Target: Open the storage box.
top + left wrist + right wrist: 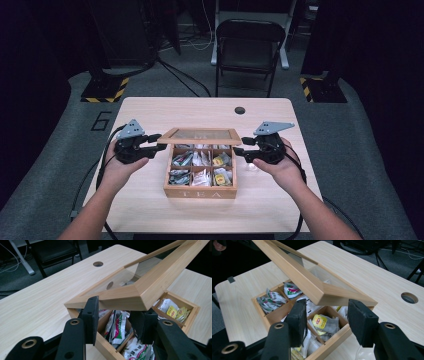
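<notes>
So we've got a light wooden tea box sitting mid-table with "TEA" lettered across its front wall, the only writing we can actually read. The yellow sachets carry a red badge, but the text on it is too small to make out. There are also white-and-green foil packets, all crinkly, stuffed into square wooden compartments.

The lid is a mitred wood frame around a clear pane, raised at an angle over the box. The left gripper has its black padded jaws at the lid's near corner, one pad against the frame's edge and the other under it, so it looks clamped on that corner. The right gripper sits just below the opposite corner, jaws partly open with nothing between the pads.

The table is pale woodgrain laminate with a round cable hole.
</notes>
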Demonstrator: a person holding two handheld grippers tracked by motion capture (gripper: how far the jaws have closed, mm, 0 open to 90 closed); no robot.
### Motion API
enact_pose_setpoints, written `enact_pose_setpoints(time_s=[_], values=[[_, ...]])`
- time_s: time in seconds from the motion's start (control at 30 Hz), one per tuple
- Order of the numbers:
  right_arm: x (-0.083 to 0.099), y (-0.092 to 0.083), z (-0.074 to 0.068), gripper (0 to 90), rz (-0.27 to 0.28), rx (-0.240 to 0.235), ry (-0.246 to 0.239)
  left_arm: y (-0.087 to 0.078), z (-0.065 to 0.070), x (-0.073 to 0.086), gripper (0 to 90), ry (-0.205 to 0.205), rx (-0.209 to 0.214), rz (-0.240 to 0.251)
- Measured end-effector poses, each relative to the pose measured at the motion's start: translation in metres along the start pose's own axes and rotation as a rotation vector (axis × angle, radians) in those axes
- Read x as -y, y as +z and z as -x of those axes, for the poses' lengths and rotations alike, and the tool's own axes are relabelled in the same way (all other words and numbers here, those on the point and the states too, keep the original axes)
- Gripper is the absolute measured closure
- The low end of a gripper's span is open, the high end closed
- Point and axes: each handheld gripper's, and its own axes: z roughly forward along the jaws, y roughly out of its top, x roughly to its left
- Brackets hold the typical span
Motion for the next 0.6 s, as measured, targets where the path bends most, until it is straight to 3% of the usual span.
enact_pose_setpoints(time_s=[0.23, 0.6], values=[[-0.003, 0.008, 0.013, 49.6, 0.016, 0.016, 0.028, 0.001, -0.004, -0.009, 59.5, 0.016, -0.009, -0.007], [-0.007, 0.025, 0.023, 49.6, 0.014, 0.042, 0.005, 0.002, -0.010, -0.018, 59.7, 0.016, -0.001, -0.008]])
